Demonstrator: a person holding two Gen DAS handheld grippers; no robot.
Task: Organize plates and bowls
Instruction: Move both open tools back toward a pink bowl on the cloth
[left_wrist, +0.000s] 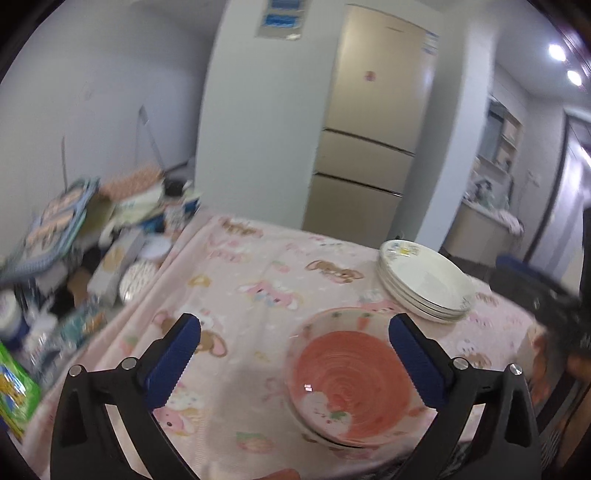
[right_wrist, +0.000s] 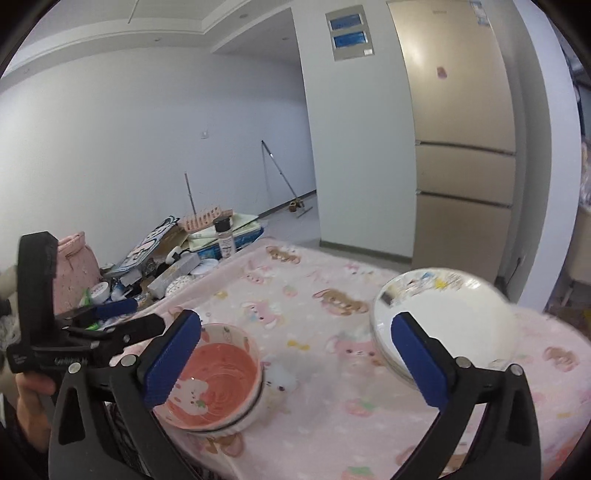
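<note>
Pink bowls (right_wrist: 218, 380) sit stacked near white plates (right_wrist: 443, 325).

No text, brand or number can be read with certainty. A small dark brand mark is seen at the top of the fridge (right_wrist: 439, 13), too small to be made out. Pale lettering is printed on the side of the left tool (right_wrist: 70, 360), blurred beyond reading. The label on the spice bottle (right_wrist: 225, 236) is likewise illegible.
</note>
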